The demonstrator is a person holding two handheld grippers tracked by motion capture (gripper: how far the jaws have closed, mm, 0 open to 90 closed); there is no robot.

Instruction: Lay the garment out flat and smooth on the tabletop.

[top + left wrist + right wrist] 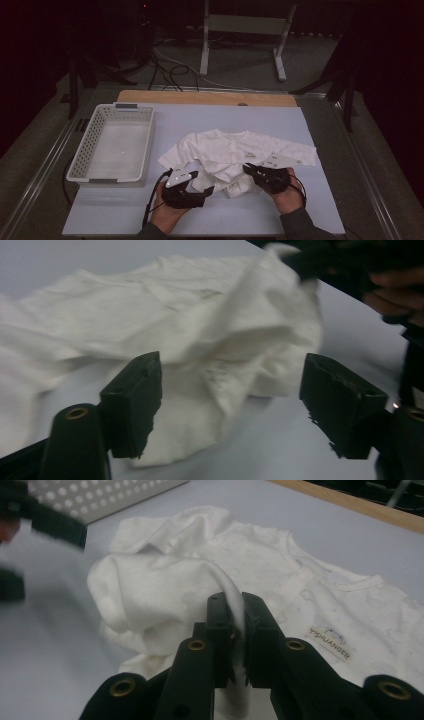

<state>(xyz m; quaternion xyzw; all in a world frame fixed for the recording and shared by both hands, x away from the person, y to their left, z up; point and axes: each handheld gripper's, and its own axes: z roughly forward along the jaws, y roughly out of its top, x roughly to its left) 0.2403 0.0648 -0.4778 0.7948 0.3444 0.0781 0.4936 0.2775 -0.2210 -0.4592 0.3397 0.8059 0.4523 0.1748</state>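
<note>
A small white baby garment point(235, 155) lies crumpled on the pale blue mat point(210, 125), sleeves spread left and right. In the right gripper view its label point(330, 644) reads YSIUANGER. My right gripper point(248, 169) is shut on a lifted fold of the garment point(235, 600) near its lower middle; the cloth runs down between the jaws. My left gripper point(197, 175) stands open at the garment's lower left edge. In the left gripper view its jaws are wide apart, with the garment point(210, 340) lying beyond them and nothing pinched.
A white perforated basket point(87, 150) sits at the mat's left side, its corner point(110, 495) seen in the right gripper view. A wooden table edge point(205, 97) runs behind the mat. Metal frame legs and cables stand on the floor beyond.
</note>
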